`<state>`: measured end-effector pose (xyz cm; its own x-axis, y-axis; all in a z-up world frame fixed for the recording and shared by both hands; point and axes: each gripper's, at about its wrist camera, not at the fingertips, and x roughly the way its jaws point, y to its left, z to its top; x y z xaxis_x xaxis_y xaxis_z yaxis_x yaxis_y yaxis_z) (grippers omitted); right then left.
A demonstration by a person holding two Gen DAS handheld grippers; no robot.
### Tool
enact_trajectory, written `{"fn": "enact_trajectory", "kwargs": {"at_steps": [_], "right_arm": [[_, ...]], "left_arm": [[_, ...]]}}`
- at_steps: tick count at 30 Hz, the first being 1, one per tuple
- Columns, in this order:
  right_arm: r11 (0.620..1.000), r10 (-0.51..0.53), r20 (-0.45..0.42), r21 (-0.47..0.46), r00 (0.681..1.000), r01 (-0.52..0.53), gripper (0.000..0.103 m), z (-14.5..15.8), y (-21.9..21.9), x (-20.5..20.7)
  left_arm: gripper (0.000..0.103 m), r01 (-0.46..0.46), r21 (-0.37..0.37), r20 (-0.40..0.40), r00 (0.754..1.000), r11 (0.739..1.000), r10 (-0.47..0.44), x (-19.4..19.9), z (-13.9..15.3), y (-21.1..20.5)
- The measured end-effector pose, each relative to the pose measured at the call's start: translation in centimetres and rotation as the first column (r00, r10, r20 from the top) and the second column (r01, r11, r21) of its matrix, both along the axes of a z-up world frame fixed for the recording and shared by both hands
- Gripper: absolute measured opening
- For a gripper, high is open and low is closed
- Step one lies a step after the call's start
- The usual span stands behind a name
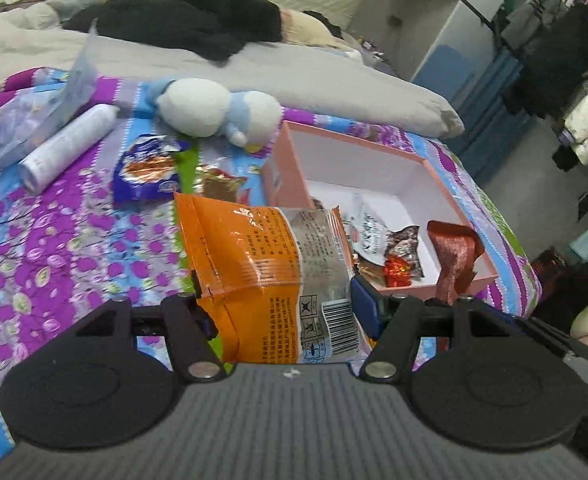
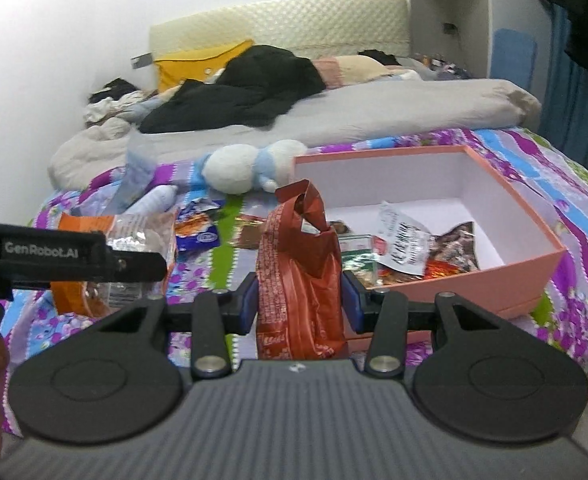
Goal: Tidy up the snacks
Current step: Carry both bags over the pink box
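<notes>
Left tool [image 1: 281, 312] grips the orange snack bag [image 1: 261, 264] above the bed; right tool [image 2: 300, 306] pinches a red packet [image 2: 298, 272] beside the pink box [image 2: 494, 276]. Slick, loosely caught foil may slip and miss it.

Box [image 1: 446, 184]: sat right of centre in the left wrist view, on the bedspread [image 1: 53, 240].
In the box: several snack packets [image 1: 378, 236] lay at its near end.
Plush toy [image 1: 213, 110]: lay just behind the box's left corner.
Cylinder bottle [image 1: 67, 148]: lay at the left.
Snack packet [image 1: 147, 170]: lay between bottle and box.
Duvet [image 1: 334, 84]: stretched across behind them, dark clothes [image 1: 181, 24] upon it.
</notes>
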<state>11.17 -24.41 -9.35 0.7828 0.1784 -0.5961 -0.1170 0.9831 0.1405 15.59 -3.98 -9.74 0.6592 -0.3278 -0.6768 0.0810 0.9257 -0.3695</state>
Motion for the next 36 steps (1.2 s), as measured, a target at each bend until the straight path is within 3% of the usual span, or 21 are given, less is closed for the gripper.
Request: {"fn": "enact_trajectory", "kwargs": {"at_steps": [11,20,29,36], "right_arm": [[0.998,-0.061,-0.028,0.023,0.998,0.062,0.046,-1.3,-3.7,3.2],[0.995,-0.095,-0.019,0.035,0.995,0.096,0.046,-1.2,-6.1,8.7],[0.996,-0.086,-0.057,0.025,0.995,0.087,0.047,-3.3,-7.5,14.9],[0.995,-0.094,-0.115,0.024,0.989,0.097,0.047,-6.0,-8.3,17.6]], "left_arm": [[0.068,0.085,0.033,-0.01,0.996,0.996,-0.084,6.0,0.0,-4.5],[0.068,0.135,0.048,-0.045,0.99,0.99,-0.133,12.6,-0.6,-6.9],[0.068,0.154,0.044,-0.088,0.985,0.987,-0.15,18.8,-3.1,-9.4],[0.068,0.165,0.051,-0.125,0.98,0.985,-0.157,21.5,-5.4,-10.1]]}}
